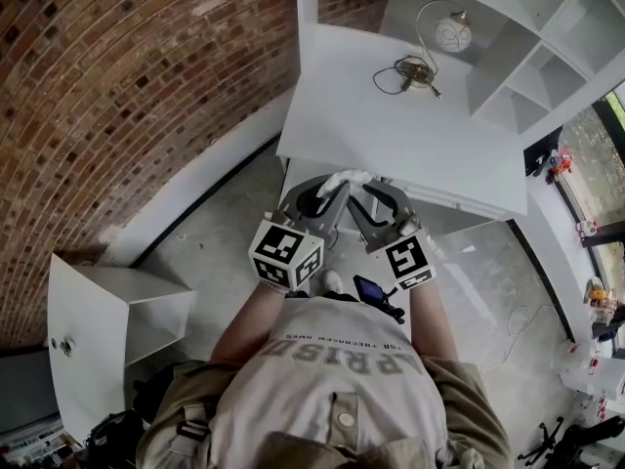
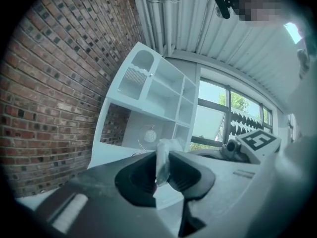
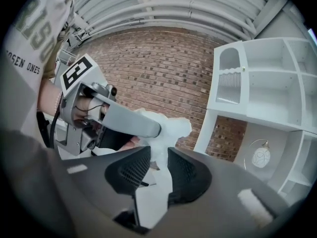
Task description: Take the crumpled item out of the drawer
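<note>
The crumpled white item (image 1: 344, 179) hangs in the air between my two grippers, just in front of the white desk (image 1: 391, 125). My left gripper (image 1: 337, 191) is shut on it. In the left gripper view a strip of the white item (image 2: 162, 155) stands pinched between the dark pads of the left gripper (image 2: 162, 170). My right gripper (image 1: 369, 193) faces it from the right. In the right gripper view the crumpled item (image 3: 171, 130) sits in the gap of the right gripper (image 3: 159, 160), whose pads stand slightly apart from it. The left gripper's finger (image 3: 133, 125) reaches in there.
A desk lamp (image 1: 444, 37) with its cord lies on the desk top. White shelves (image 1: 547, 47) rise at the back right. A white cabinet piece (image 1: 107, 311) stands on the floor at the left, by the brick wall (image 1: 117, 86). Cables and small items lie at the right.
</note>
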`<action>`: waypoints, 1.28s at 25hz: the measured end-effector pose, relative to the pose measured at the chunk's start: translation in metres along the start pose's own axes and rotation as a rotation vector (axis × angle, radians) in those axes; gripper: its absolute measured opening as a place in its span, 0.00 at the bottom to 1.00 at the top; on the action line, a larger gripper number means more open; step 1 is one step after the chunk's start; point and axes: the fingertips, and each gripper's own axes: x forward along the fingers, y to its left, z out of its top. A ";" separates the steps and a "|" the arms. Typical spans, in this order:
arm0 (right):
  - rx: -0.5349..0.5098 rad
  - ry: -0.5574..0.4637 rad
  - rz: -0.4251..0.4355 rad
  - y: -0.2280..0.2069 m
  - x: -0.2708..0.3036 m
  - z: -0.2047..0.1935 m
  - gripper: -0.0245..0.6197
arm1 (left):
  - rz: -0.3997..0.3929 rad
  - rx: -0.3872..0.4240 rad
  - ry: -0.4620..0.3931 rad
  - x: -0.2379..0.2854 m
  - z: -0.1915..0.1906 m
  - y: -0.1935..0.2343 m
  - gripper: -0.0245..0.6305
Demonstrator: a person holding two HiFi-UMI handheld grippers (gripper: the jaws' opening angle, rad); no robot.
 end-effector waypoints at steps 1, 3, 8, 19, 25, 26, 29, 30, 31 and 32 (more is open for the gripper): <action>0.010 -0.008 -0.014 -0.001 -0.001 0.001 0.22 | 0.004 0.007 -0.005 0.000 0.001 0.000 0.15; 0.036 -0.026 -0.037 -0.003 -0.002 0.003 0.24 | 0.013 0.013 -0.015 -0.001 0.004 0.000 0.15; 0.105 -0.066 -0.099 -0.012 -0.008 0.005 0.28 | 0.071 0.005 -0.049 -0.006 0.010 0.011 0.15; 0.229 -0.183 -0.413 -0.065 -0.042 0.008 0.22 | 0.273 0.069 -0.114 -0.030 0.028 0.054 0.15; 0.235 -0.215 -0.514 -0.080 -0.057 0.014 0.16 | 0.358 0.123 -0.143 -0.044 0.042 0.069 0.14; 0.234 -0.220 -0.524 -0.081 -0.058 0.015 0.16 | 0.368 0.129 -0.147 -0.046 0.044 0.072 0.14; 0.231 -0.230 -0.548 -0.083 -0.062 0.018 0.14 | 0.396 0.139 -0.156 -0.053 0.047 0.078 0.14; 0.230 -0.232 -0.556 -0.084 -0.063 0.019 0.14 | 0.405 0.143 -0.158 -0.055 0.048 0.079 0.14; 0.228 -0.234 -0.564 -0.084 -0.065 0.020 0.13 | 0.415 0.148 -0.161 -0.058 0.049 0.081 0.14; 0.226 -0.236 -0.571 -0.085 -0.066 0.020 0.13 | 0.425 0.155 -0.163 -0.060 0.050 0.083 0.14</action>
